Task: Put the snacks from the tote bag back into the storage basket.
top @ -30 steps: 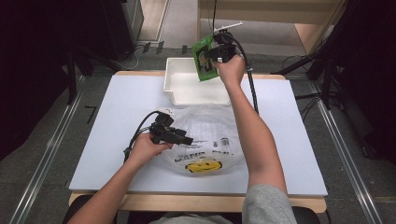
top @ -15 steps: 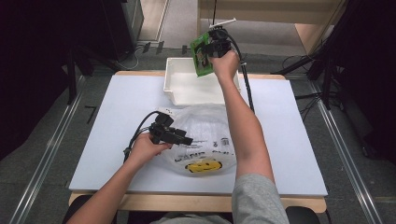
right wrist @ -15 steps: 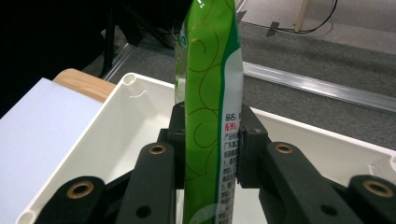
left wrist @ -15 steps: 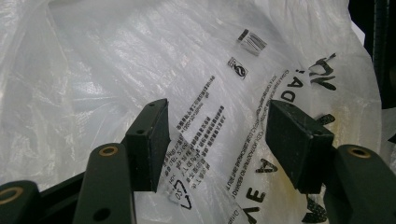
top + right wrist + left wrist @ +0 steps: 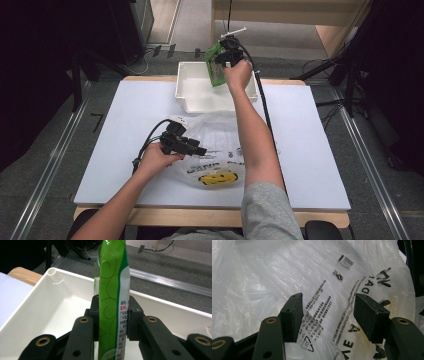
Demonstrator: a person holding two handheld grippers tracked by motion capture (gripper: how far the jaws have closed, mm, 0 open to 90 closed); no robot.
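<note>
1. Two hand-held grippers worked the white worktop [image 5: 320,150]; the right hand-held gripper [image 5: 223,56] was clamped on a flat green foil snack packet [image 5: 112,290], jaws pressed against both faces; the left hand-held gripper [image 5: 329,315] stood with jaws apart, empty, over a crinkled translucent plastic shopping bag [image 5: 287,272].
2. One relation mattered: the packet hung directly above the far right part of the white rectangular plastic tray [image 5: 192,97], not yet inside it; the tray lay below and slightly toward the person.
3. Its long axis ran near upright, slightly tilted, free end uppermost; the right hand was plainly the nearer.
</note>
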